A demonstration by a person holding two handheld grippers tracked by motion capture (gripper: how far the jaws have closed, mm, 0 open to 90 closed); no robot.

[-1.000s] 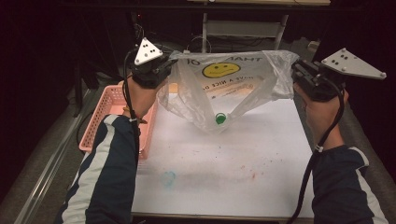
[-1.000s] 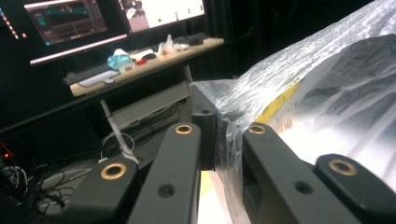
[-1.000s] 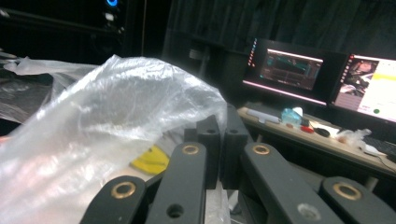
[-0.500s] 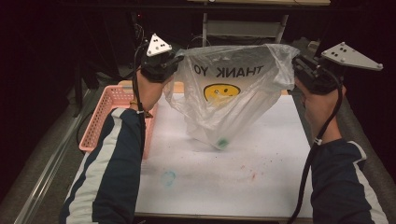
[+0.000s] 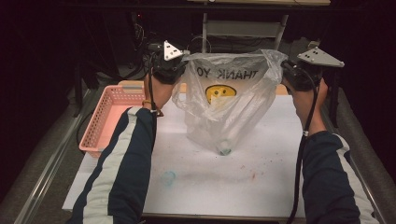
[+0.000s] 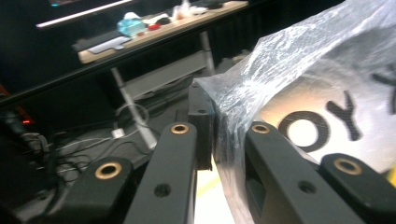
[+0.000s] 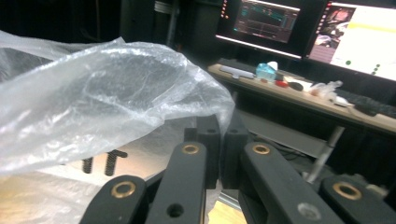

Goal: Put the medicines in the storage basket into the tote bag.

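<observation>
Clear plastic bag (image 5: 231, 100) w/ yellow smiley + "THANK YOU" print hangs stretched btwn both grippers above the white surface (image 5: 261, 186). Left gripper (image 5: 169, 65) fingers pinched on the bag's left top edge; right gripper (image 5: 295, 74) fingers closed on the right top edge. Small green-capped item (image 5: 225, 150) sits in the bag's bottom, at the surface. Pink basket (image 5: 105, 122) at left, well apart from the bag.
</observation>
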